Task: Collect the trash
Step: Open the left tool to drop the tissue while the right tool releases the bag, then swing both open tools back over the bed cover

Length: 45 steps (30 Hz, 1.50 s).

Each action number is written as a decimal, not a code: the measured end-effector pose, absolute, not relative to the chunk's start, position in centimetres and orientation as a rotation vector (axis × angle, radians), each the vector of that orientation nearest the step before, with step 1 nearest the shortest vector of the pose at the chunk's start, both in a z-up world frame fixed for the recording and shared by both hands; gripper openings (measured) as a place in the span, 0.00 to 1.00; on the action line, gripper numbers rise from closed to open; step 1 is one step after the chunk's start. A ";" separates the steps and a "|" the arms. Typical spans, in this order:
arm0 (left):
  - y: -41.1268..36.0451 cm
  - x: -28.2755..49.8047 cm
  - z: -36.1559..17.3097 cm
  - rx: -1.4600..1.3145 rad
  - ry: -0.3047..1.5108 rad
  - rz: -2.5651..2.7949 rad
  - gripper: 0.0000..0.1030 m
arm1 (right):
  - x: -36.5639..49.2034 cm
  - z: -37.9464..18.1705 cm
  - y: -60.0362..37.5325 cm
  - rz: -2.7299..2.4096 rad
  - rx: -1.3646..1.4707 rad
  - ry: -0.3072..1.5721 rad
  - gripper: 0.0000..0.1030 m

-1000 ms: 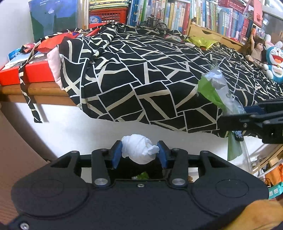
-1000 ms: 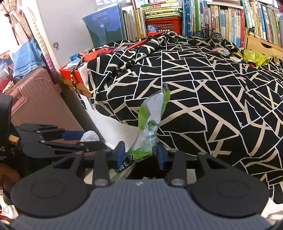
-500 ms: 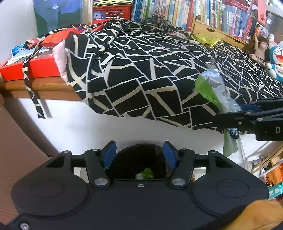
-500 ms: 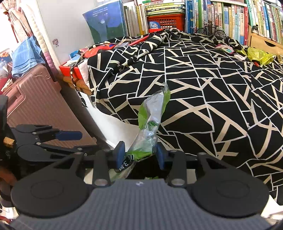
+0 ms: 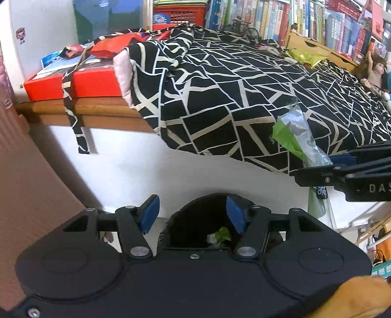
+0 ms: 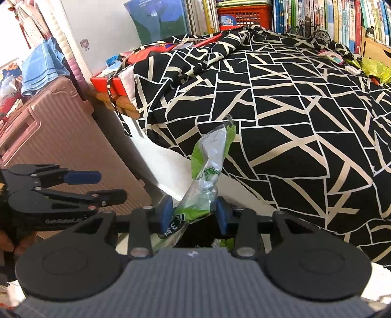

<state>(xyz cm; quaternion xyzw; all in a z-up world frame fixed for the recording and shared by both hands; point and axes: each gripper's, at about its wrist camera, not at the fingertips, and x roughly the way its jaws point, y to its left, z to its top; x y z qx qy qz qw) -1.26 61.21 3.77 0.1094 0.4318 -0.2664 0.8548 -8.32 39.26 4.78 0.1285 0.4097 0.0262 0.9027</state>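
My left tool (image 5: pixel 191 214) is open and empty above the black bin (image 5: pixel 195 220). My right tool (image 6: pixel 193 215) grips a crinkly green-and-clear plastic wrapper (image 6: pixel 207 171).

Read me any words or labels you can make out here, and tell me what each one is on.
"DAS", cut off at the frame edge: on the right gripper, seen from the left wrist.
"GenRoboLA", partly hidden: on the left gripper.
Print on the green wrapper: too crumpled to read.
Book spines: too small.
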 end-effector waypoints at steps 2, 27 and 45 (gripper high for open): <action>61.4 -1.4 3.9 0.233 0.905 -0.558 0.57 | -8.0 4.6 39.1 0.055 0.295 0.853 0.44; 59.2 -0.4 7.6 0.230 0.830 -0.604 0.62 | -8.9 7.5 36.2 -0.100 0.317 0.781 0.90; 50.3 1.6 23.1 0.157 0.687 -0.710 0.87 | -13.0 22.7 26.3 -0.209 0.385 0.532 1.00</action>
